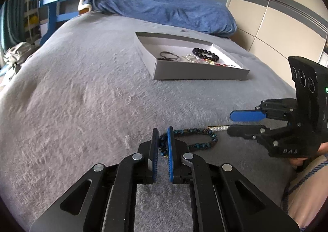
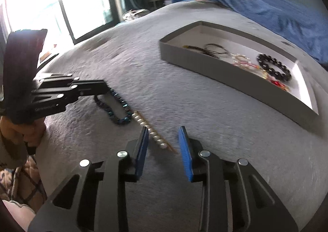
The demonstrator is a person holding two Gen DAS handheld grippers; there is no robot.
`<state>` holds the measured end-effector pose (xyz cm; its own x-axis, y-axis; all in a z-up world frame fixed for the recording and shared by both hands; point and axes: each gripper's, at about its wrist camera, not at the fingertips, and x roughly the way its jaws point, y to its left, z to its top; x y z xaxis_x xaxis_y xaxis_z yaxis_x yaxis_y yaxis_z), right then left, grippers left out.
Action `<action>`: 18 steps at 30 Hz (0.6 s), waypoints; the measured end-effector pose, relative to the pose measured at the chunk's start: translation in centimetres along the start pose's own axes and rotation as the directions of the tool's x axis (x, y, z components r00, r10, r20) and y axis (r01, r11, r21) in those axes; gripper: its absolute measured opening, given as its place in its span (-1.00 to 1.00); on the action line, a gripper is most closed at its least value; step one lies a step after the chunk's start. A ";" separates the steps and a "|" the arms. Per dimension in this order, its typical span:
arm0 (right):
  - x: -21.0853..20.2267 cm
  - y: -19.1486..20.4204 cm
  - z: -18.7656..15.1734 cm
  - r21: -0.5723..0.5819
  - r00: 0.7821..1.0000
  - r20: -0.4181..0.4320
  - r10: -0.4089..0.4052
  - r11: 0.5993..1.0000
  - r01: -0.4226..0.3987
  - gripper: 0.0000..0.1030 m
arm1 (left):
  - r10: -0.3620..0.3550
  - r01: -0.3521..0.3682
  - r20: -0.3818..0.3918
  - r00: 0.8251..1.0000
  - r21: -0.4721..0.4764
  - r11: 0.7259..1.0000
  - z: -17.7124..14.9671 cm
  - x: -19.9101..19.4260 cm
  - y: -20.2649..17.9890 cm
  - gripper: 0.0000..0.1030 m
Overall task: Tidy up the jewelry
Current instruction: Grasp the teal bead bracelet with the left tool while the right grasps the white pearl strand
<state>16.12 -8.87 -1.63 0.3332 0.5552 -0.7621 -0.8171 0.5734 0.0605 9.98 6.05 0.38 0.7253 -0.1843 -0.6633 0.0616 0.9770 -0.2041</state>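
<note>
My left gripper (image 1: 163, 139) is shut on one end of a dark blue beaded bracelet (image 1: 196, 131) that lies on the grey blanket; the right wrist view shows that gripper (image 2: 106, 88) pinching the bracelet (image 2: 114, 113) too. A pearl hair clip (image 2: 155, 137) lies just right of the bracelet. My right gripper (image 2: 164, 139) stands open over it, one pad on each side, neither pressing on it. In the left wrist view the right gripper (image 1: 230, 123) sits at the pearl clip (image 1: 220, 128). The shallow grey box (image 1: 196, 72) farther back holds a black bead bracelet (image 1: 205, 53) and several other pieces.
The grey box (image 2: 205, 63) lies up and right of my right gripper. A blue pillow (image 1: 174, 10) lies behind the box. Blue furniture (image 1: 55, 6) stands past the bed's far left edge, a wardrobe (image 1: 276, 16) at the right, a bright window (image 2: 51, 6) at the left.
</note>
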 end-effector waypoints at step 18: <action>-1.2 -2.8 -0.8 0.128 0.998 0.056 -0.027 0.992 0.020 -0.89 | 0.039 -0.035 -0.086 0.996 0.055 0.998 0.0 1.5 -1.1 -0.85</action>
<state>17.61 -11.58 -1.38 0.3807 0.5723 -0.7263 -0.7436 0.6564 0.1275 10.99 4.69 -0.36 0.6658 -0.1542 -0.7300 0.0743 0.9872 -0.1409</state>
